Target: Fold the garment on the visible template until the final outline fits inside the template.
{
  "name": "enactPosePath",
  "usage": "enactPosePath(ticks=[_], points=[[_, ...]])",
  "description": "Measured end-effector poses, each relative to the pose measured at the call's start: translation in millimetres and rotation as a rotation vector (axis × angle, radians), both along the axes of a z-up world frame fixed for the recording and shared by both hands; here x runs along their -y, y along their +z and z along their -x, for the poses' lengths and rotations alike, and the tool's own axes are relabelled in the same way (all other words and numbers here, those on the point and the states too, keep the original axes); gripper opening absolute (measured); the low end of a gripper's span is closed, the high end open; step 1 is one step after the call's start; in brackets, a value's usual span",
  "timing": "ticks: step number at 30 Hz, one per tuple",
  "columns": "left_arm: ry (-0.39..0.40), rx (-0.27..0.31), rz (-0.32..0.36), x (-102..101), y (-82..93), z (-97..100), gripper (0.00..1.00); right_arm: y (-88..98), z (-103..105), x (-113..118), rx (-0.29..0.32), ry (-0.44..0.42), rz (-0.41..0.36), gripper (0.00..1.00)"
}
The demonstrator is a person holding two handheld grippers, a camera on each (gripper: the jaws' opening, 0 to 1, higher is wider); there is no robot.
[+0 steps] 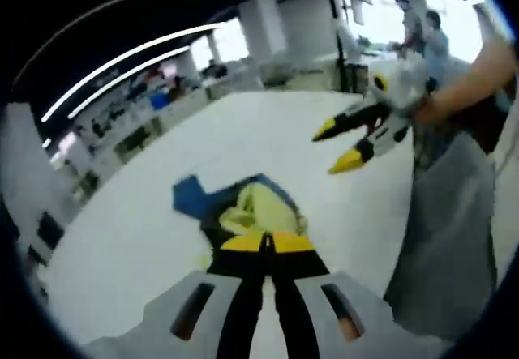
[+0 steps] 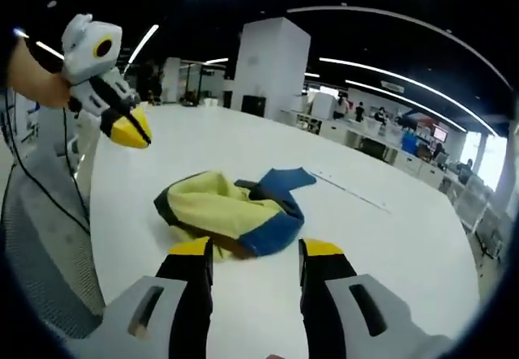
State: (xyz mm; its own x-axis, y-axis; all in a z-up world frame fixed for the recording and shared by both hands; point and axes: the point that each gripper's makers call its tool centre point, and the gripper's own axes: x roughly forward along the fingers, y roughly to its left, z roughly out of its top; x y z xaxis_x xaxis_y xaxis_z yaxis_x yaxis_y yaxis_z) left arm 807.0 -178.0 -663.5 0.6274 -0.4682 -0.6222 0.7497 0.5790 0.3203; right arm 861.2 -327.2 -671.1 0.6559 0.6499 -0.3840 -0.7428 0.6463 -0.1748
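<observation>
Garment (image 2: 235,209) crumpled on table (image 2: 389,229), outline unclear.

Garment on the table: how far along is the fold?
Done: nothing that shows. The garment, yellow and blue, lies crumpled in a heap on the white table, and I can make out no template outline. In hand: neither tongs grip it; the right tongs are open just short of it, and the left tongs are shut near it. Left: spreading, folding, fitting.

Garment (image 2: 231,209) bunched on table (image 2: 389,229); chair (image 2: 45,245) at table edge; desks (image 2: 381,136) behind.
</observation>
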Motion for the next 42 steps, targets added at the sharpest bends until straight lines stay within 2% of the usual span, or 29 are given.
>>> enactPosePath(ticks=[1,3,4,5,7,9,12,13,15,16,18,20,22,25,27,29,36,42], points=[[-0.024,0.01,-0.036,3.7,-13.5,1.3,0.2,0.1,1.6,4.4,0.0,-0.013,-0.006,0.43],[-0.012,-0.013,-0.032,8.8,-29.0,1.7,0.35,0.4,3.7,8.3,-0.005,-0.027,-0.018,0.43],[-0.013,-0.023,-0.05,8.7,-35.6,2.0,0.37,0.4,4.1,8.6,-0.007,-0.029,-0.021,0.43],[-0.023,-0.015,-0.102,6.2,-43.2,0.5,0.36,-0.2,5.2,8.9,-0.011,-0.034,-0.027,0.42],[-0.05,0.018,-0.178,4.4,-51.5,-5.2,0.35,-0.4,6.0,8.8,-0.013,-0.041,-0.032,0.42],[-0.045,0.008,-0.186,5.3,-61.4,-11.2,0.36,1.0,6.1,8.1,-0.016,-0.051,-0.05,0.41],[-0.019,-0.044,-0.223,-2.9,-76.0,-19.0,0.31,4.7,5.3,7.4,-0.014,-0.065,-0.077,0.41],[-0.014,-0.042,-0.225,-4.0,-76.7,-21.9,0.28,5.1,5.2,7.4,-0.014,-0.068,-0.079,0.41],[-0.016,-0.033,-0.278,-11.2,-78.1,-27.6,0.21,5.8,5.4,7.4,-0.013,-0.069,-0.078,0.4],[-0.026,-0.038,-0.307,-14.8,-79.4,-28.3,0.13,6.0,5.4,7.5,-0.012,-0.07,-0.076,0.4],[-0.031,-0.041,-0.292,-15.1,-79.5,-31.4,0.03,6.8,4.9,8.6,-0.012,-0.077,-0.078,0.4],[-0.022,-0.051,-0.285,-16.3,-79.3,-34.2,0.01,8.3,4.7,9.0,-0.011,-0.081,-0.087,0.4],[-0.01,-0.05,-0.26,-14.8,-75.3,-35.6,0.0,8.3,4.8,9.1,-0.006,-0.077,-0.079,0.4],[0.042,-0.093,-0.151,-9.0,-67.2,-33.9,0.0,8.1,5.7,8.6,-0.004,-0.073,-0.073,0.4],[0.052,-0.104,-0.109,-6.7,-60.1,-32.6,0.0,7.4,6.7,8.5,-0.001,-0.066,-0.063,0.41],[0.035,-0.065,-0.114,-8.7,-42.8,-32.7,0.0,6.6,8.0,7.8,0.004,-0.055,-0.051,0.41],[0.108,0.004,0.044,-5.8,14.5,-35.6,0.0,5.2,8.4,0.3,0.005,-0.03,-0.046,0.42],[0.119,0.044,0.127,2.3,53.5,-35.5,0.0,6.2,11.0,-7.6,0.017,-0.002,-0.034,0.42]])
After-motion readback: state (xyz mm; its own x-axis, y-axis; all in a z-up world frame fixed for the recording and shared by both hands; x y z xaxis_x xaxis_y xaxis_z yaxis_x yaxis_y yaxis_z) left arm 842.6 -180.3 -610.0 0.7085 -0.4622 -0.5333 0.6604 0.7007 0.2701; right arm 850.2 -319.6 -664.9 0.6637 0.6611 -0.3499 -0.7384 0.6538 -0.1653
